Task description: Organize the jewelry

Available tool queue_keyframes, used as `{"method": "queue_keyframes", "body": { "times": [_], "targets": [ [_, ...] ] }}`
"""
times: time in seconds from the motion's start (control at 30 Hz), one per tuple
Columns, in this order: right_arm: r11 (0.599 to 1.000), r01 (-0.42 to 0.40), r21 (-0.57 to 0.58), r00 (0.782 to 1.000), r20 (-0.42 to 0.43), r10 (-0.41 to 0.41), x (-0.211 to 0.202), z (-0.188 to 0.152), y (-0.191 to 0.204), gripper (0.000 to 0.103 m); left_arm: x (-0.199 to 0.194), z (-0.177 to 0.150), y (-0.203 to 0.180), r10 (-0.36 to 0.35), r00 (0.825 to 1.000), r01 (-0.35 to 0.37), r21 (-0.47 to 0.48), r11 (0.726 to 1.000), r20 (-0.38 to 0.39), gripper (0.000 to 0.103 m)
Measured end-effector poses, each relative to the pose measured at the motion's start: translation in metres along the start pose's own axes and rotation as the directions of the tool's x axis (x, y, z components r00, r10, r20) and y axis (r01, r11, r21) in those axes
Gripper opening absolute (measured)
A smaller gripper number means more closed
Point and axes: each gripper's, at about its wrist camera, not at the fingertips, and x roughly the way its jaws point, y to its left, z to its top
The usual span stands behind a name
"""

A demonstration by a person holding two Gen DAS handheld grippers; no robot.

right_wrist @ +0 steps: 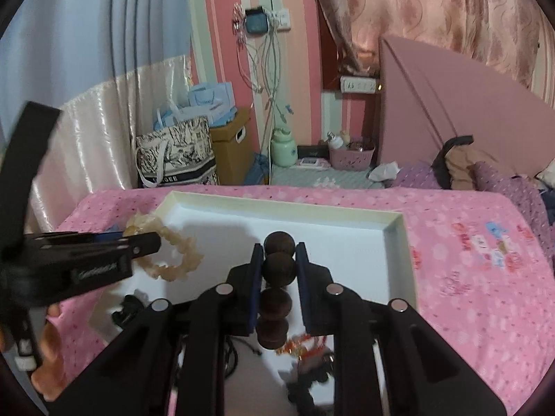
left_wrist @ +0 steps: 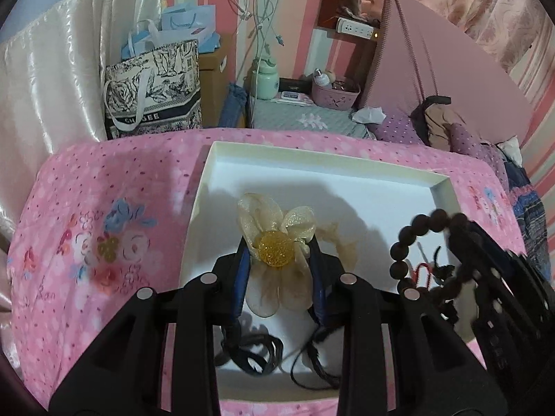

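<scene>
A shallow white tray [left_wrist: 347, 159] [right_wrist: 399, 222] lies on a pink flowered bedcover. My left gripper [left_wrist: 279, 253] is shut on a cream organza flower hair tie with a yellow bead centre [left_wrist: 275, 248]; its ruffled band [right_wrist: 173, 263] hangs over the tray's left part. My right gripper [right_wrist: 279, 260] is shut on a bracelet of dark brown wooden beads [right_wrist: 277, 267], whose loop [left_wrist: 416, 228] hangs above the tray's right side. Black cords [left_wrist: 253, 350] and a red-and-gold charm [right_wrist: 301, 343] lie in the tray's near end.
Beyond the bed stand a patterned tote bag [left_wrist: 152, 93], a cardboard box [right_wrist: 229, 142], a green bottle [left_wrist: 265, 78] and a pink basket [left_wrist: 334, 93] on a low stand. A pink board [left_wrist: 444, 69] leans at the right. A hand [right_wrist: 48, 346] holds the left gripper.
</scene>
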Motion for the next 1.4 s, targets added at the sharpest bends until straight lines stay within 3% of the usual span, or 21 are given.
{"method": "queue_keyframes", "body": {
  "times": [0.27, 0.57, 0.9, 1.1, 1.2, 1.27, 1.4],
  "targets": [
    [0.997, 0.075, -0.020, 0.996, -0.055, -0.076, 0.033, -0.011, -0.009, 0.019, 0.033, -0.005, -0.002, 0.059, 0.997, -0.057, 0.047, 0.997, -0.047, 0.030],
    [0.994, 0.105, -0.020, 0.988, -0.111, -0.107, 0.060, -0.012, -0.021, 0.019, 0.066, -0.005, 0.018, 0.079, 0.989, -0.080, -0.001, 0.997, -0.127, 0.030],
    [0.995, 0.097, -0.010, 0.980, -0.174, -0.097, 0.071, -0.019, -0.025, 0.019, 0.070, -0.008, 0.004, 0.129, 0.986, -0.123, 0.064, 0.990, -0.101, 0.041],
    [0.996, 0.086, 0.016, 0.979, -0.188, -0.082, 0.073, -0.019, -0.029, 0.022, 0.067, -0.010, 0.008, 0.131, 0.987, -0.126, 0.057, 0.990, -0.098, 0.044],
    [0.996, 0.079, 0.029, 0.979, -0.193, -0.072, 0.074, -0.019, -0.031, 0.024, 0.067, -0.011, 0.009, 0.127, 0.987, -0.122, 0.057, 0.991, -0.103, 0.051],
    [0.996, 0.073, 0.043, 0.980, -0.187, -0.064, 0.072, -0.019, -0.033, 0.036, 0.068, -0.012, 0.008, 0.124, 0.987, -0.118, 0.061, 0.991, -0.106, 0.056],
    [0.996, 0.086, 0.034, 0.983, -0.168, -0.079, 0.068, -0.019, -0.031, 0.039, 0.066, -0.011, 0.007, 0.128, 0.987, -0.122, 0.066, 0.990, -0.101, 0.057]
  ]
}}
